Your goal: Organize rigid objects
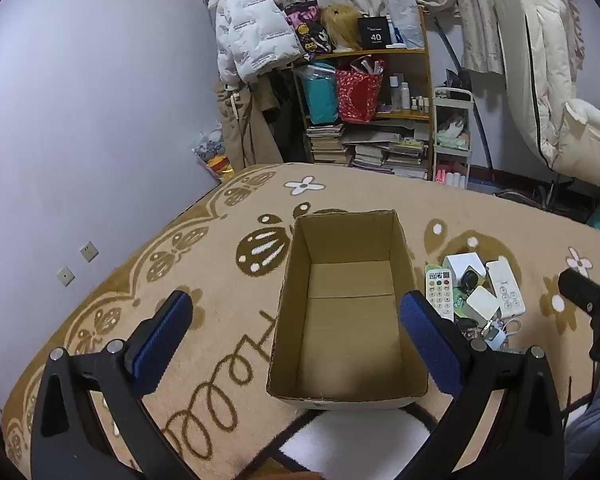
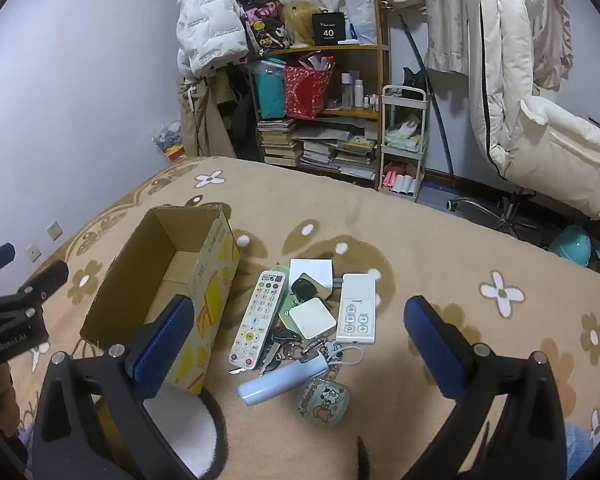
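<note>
Two blue-padded fingers of the left gripper [image 1: 296, 328] stand spread wide in the left wrist view, with nothing between the pads; they hang above a tan blanket [image 1: 228, 248] patterned with brown and white flowers. An open cardboard box [image 1: 284, 300] sits on the blanket straight ahead, bare inside, its far end pointing toward a cluttered bookshelf [image 1: 420, 80]. Just to the right of the box lies a pile of small objects [image 1: 476, 292]: remotes, white blocks, keys. At the right edge the other tool's black fingers poke in.

From the right wrist view, the right gripper [image 2: 298, 330] is likewise spread wide and holds nothing. Ahead of its fingers lies the pile: a long white remote [image 2: 258, 318] with coloured buttons just beside the box's printed yellow side, a flatter white remote [image 2: 357, 308] further right, two white blocks, a bunch of keys [image 2: 288, 350], a pale blue cylinder [image 2: 282, 378] and a round cartoon-printed case [image 2: 324, 402] nearest the camera. The box stands left of the pile, and the left gripper shows at the left edge.
</note>
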{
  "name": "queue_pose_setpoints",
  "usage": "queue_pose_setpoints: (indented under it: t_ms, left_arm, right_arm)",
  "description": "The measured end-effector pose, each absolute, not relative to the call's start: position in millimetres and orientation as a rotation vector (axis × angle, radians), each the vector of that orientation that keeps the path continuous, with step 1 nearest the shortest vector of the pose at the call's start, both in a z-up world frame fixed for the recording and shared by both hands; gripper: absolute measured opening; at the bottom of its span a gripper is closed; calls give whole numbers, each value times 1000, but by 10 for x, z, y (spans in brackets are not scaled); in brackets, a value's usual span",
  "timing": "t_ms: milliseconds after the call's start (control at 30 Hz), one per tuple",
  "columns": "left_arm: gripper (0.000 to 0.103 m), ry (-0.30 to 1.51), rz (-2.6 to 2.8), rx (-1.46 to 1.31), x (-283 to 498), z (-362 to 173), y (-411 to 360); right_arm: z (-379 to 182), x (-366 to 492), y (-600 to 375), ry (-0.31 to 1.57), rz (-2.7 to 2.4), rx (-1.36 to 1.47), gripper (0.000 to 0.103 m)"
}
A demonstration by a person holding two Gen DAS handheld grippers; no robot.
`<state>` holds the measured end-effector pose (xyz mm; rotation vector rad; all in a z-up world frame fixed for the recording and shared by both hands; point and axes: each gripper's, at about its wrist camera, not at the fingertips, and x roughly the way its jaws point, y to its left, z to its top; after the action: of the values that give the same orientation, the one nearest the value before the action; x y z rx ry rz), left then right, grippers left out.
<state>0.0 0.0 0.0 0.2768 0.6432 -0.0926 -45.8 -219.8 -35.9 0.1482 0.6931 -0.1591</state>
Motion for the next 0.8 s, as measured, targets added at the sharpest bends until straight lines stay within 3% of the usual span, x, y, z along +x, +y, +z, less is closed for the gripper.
queue_pose_setpoints:
  t_ms: [800]
  left_arm:
    - [103, 653, -139, 255, -40, -4, -48]
  right_arm:
    - [-340, -442, -2179, 698, -160, 134, 103]
